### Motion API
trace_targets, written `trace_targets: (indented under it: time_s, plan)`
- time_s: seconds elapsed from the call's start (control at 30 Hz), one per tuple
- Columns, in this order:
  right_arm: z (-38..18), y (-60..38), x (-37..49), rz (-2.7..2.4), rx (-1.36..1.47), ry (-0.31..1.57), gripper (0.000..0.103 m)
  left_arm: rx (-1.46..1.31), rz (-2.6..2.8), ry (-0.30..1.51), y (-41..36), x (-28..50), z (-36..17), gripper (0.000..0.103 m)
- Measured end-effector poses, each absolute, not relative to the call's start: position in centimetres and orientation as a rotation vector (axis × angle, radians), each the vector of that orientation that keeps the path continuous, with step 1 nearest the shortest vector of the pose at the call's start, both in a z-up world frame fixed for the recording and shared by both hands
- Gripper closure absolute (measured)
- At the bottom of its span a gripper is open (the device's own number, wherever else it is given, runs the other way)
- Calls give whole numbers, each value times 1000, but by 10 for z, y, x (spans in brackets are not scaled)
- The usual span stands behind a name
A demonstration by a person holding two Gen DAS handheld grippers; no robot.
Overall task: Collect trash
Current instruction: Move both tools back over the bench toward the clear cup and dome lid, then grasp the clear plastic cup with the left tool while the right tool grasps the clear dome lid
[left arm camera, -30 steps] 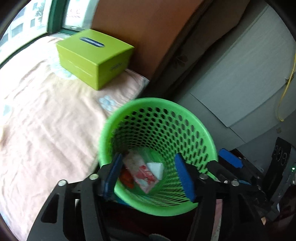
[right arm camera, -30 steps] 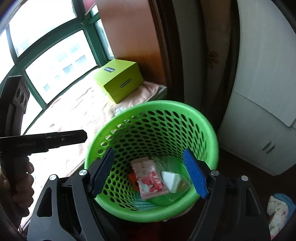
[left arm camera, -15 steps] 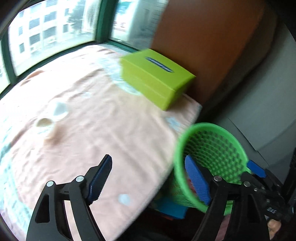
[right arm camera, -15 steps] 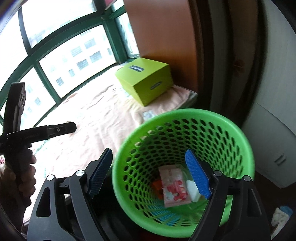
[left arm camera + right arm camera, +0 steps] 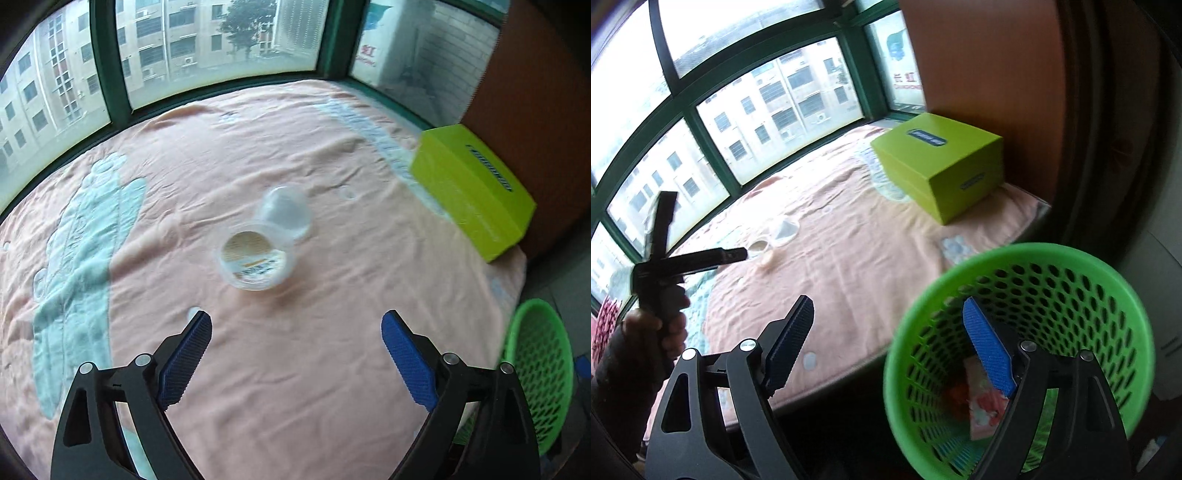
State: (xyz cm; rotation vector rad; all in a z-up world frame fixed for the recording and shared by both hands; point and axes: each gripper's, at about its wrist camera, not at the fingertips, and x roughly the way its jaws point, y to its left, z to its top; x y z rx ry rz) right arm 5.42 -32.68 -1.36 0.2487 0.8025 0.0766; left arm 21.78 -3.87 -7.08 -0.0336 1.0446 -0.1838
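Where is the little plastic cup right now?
The clear plastic cup lies mid-blanket in the left wrist view, ahead of the open left gripper, its lid just behind, the green box far right.

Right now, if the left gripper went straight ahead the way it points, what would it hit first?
Probably the clear round plastic cup lying on the peach blanket. The open left gripper points toward it, nothing between, though depth is uncertain.

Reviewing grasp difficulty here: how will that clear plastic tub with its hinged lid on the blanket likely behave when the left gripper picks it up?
The clear plastic tub looks thin-walled and nearly empty, so probably light and apt to flex or buckle under a firm squeeze. Its open lid may flop. The soft blanket could let it tip if nudged.
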Motion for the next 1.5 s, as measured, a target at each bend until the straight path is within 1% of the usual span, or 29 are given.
trace_targets:
  time_s: [0.3, 0.73, 0.77, 0.83, 0.97, 1.0, 1.03, 1.07, 1.1, 1.5]
  plan:
    - [-23, -299, 91, 128, 246, 837, 20, 19, -141, 1097, -23, 256, -109, 12]
    - [-35, -278, 127, 164, 252, 879, 20, 51, -169, 1111, -24, 285, -129, 13]
    - [-36, -278, 129, 166, 254, 880, 20, 48, -171, 1109, -24, 286, -130, 14]
    - [-37, -276, 133, 168, 256, 883, 20, 38, -177, 1111, -23, 288, -132, 24]
    - [-38, -272, 141, 173, 248, 888, 20, 22, -194, 1114, -22, 290, -135, 37]
    - [-38, -271, 143, 173, 244, 888, 20, 15, -197, 1114, -21, 290, -135, 43]
    - [-38, -269, 145, 175, 239, 889, 20, 6, -200, 1117, -19, 290, -136, 47]
    - [-38, -268, 146, 177, 237, 889, 20, -3, -201, 1117, -18, 290, -136, 47]
    - [-38, -266, 149, 180, 233, 888, 20, -7, -200, 1114, -17, 289, -135, 50]
    - [-45, -230, 189, 240, 171, 912, 20, -36, -164, 1036, 18, 272, -103, 51]
